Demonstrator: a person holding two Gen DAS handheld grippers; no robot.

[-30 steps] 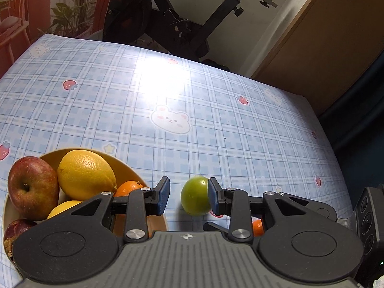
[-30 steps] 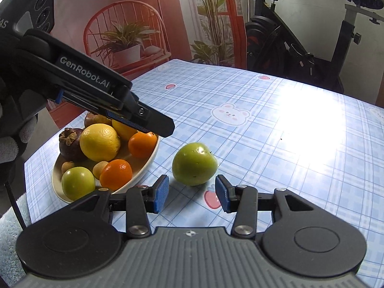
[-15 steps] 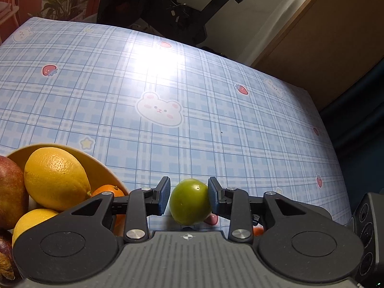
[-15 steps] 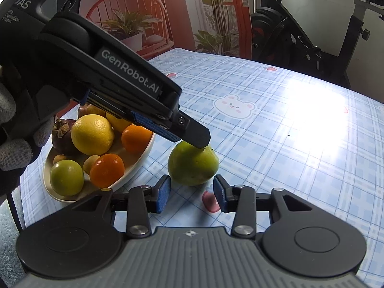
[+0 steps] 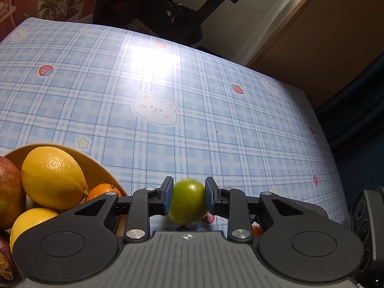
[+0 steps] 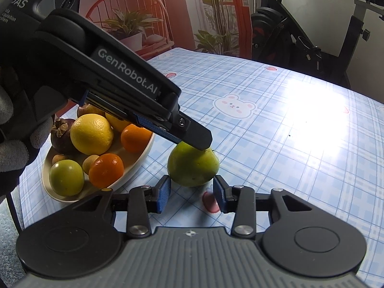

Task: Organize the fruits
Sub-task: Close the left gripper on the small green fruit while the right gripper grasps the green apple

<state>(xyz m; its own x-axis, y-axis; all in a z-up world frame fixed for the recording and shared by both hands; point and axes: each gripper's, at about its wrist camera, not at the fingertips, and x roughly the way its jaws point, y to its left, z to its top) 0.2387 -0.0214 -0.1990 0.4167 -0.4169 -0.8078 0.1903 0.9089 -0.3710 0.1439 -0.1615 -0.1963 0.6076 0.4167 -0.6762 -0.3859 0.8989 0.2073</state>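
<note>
Starting at the far left of my right camera, the bowl sits on the table packed with fruit: a dark mangosteen at the back left, a big lemon next to it, an orange behind that, another orange nearer me, and a small green fruit at the front left edge. Just right of the bowl is the green apple, resting on the blue checked tablecloth and not in the bowl. My left tongs are closed down on that apple; in the left camera I can see both blue pads pressed against its sides, and from the right camera the left tongs come in from the upper left with the tip lying over the top of the apple. The left camera also catches the bowl rim to the left with a lemon and a bit of orange poking out beside the tongs. My right tongs are spread wide and holding nothing, sitting just in front of the apple with a pad either side of its near edge, not touching it as far as I can tell. Further right it's just the tablecloth with a bear print, and an exercise bike behind the table.
</note>
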